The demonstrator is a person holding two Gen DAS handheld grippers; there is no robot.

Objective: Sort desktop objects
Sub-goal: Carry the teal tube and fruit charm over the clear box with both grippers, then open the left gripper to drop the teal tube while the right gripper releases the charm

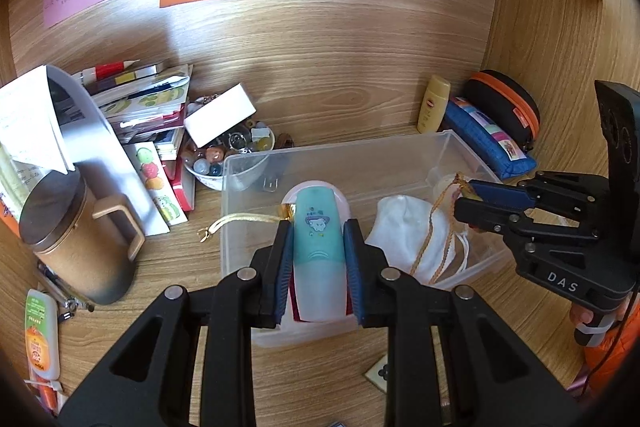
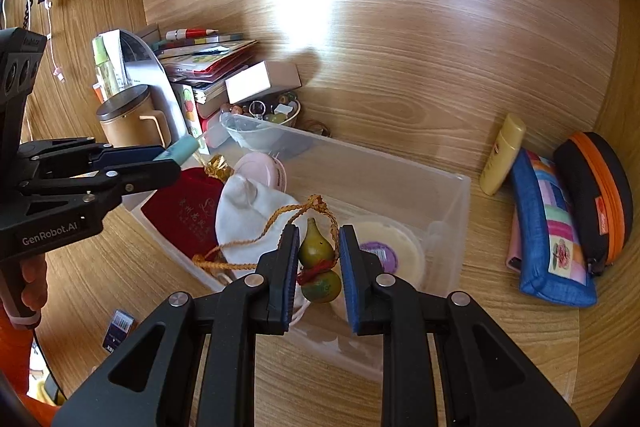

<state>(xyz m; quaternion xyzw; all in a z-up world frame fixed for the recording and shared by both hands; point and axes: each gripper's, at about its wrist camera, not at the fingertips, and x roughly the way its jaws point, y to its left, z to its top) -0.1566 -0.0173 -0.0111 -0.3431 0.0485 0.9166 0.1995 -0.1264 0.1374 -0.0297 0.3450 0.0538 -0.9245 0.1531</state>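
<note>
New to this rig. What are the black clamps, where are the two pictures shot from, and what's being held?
No robot arm here: a person holds a black two-finger gripper in each hand, each with a fisheye camera looking along its fingers.

The left wrist view shows the left gripper shut on a pale teal plastic tube with a cartoon print. The right wrist view shows the right gripper shut on a small green-brown gourd charm on a braided orange cord.

Both are over a clear plastic storage box on a wooden desk, which already holds a white cloth pouch and a dark red velvet pouch.
</note>
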